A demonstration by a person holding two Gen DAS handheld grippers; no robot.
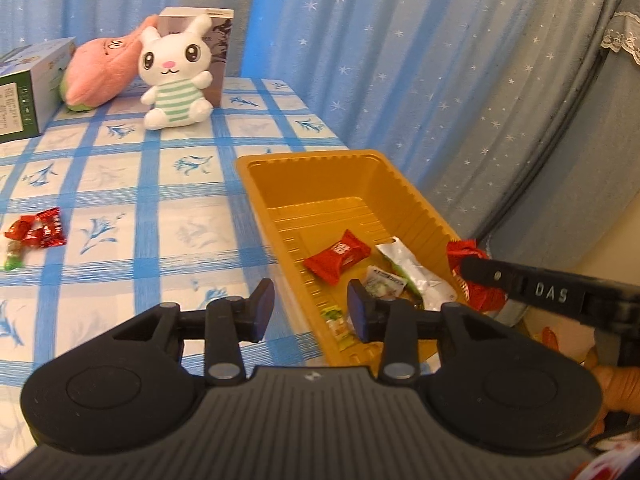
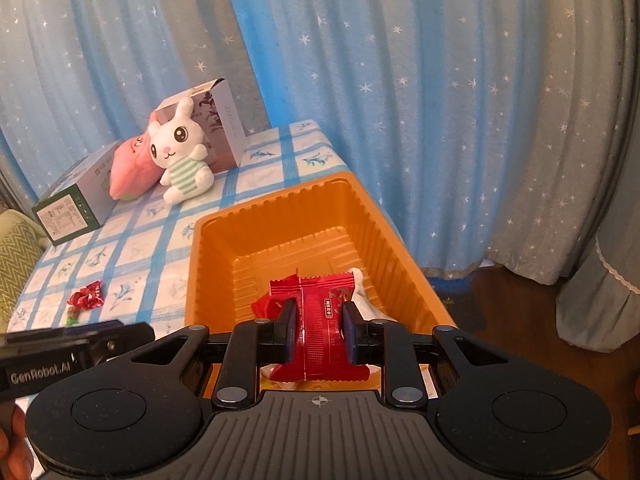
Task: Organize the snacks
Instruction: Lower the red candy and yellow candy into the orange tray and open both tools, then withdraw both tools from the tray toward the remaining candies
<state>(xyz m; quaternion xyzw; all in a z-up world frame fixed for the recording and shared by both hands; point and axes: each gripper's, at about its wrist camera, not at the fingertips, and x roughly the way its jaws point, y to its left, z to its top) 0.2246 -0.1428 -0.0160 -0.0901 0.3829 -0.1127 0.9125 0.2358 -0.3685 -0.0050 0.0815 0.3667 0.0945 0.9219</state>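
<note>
Snacks are going into the orange plastic tray (image 2: 280,220) on the counter: the right tongs (image 2: 319,330) pinch a red crinkly snack packet (image 2: 320,320) over it and must let go, while the left tongs (image 1: 311,311), spread and empty, should fetch the red wrapped candies (image 1: 38,229) lying well apart.

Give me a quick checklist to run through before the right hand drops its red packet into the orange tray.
1. Right gripper has its jaws clamped on the red snack packet: ok.
2. Packet is above the orange tray, inside its rim: ok.
3. Bare floor remains in the tray past the red wrapper and silver packet already lying there: ok.
4. Left gripper holds nothing, jaws apart: ok.
5. Left gripper is clear of the drop spot: cannot tell.
6. All snacks are gathered: not ok, red candies lie on the blue checked tablecloth.
</note>
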